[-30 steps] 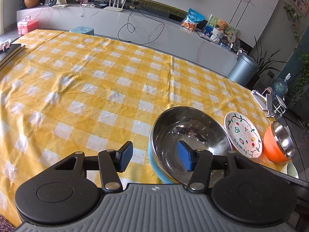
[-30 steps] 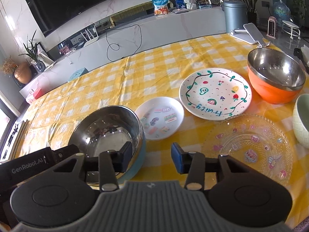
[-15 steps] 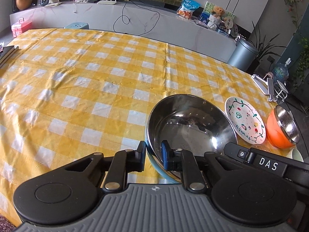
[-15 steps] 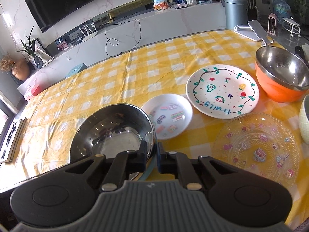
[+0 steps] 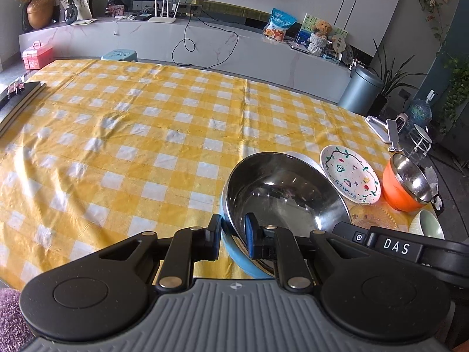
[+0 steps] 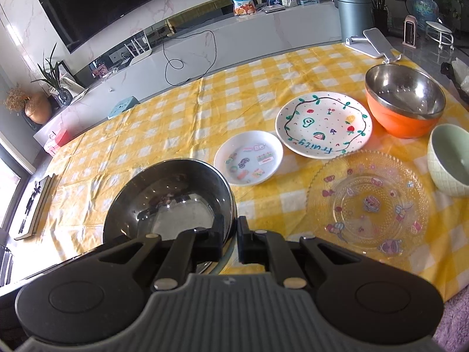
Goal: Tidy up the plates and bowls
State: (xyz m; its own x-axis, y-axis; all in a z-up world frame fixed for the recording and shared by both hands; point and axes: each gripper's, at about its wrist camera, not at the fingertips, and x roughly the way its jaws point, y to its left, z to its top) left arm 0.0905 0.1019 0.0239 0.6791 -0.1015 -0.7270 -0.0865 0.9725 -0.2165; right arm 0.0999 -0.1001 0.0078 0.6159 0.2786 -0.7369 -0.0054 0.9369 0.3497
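A large blue bowl with a steel inside (image 5: 281, 193) (image 6: 176, 196) is held tilted just above the yellow checked tablecloth (image 5: 146, 135). My left gripper (image 5: 233, 234) is shut on its near left rim. My right gripper (image 6: 230, 236) is shut on its right rim. To the right lie a small sticker plate (image 6: 249, 158), a white "Fruity" plate (image 6: 324, 124) (image 5: 350, 176), a clear glass plate (image 6: 369, 202), an orange steel-lined bowl (image 6: 404, 102) (image 5: 407, 184) and a pale green bowl (image 6: 450, 158).
A dark tray or book (image 5: 20, 96) lies at the table's far left edge. A white phone stand (image 6: 375, 44) sits at the far right corner. A grey bin (image 5: 360, 91) stands beyond the table. The cloth's left half (image 5: 102, 146) shows only fabric wrinkles.
Both grippers closed from open onto the blue bowl's rim, one on each side, and the bowl has tilted up slightly off the cloth.
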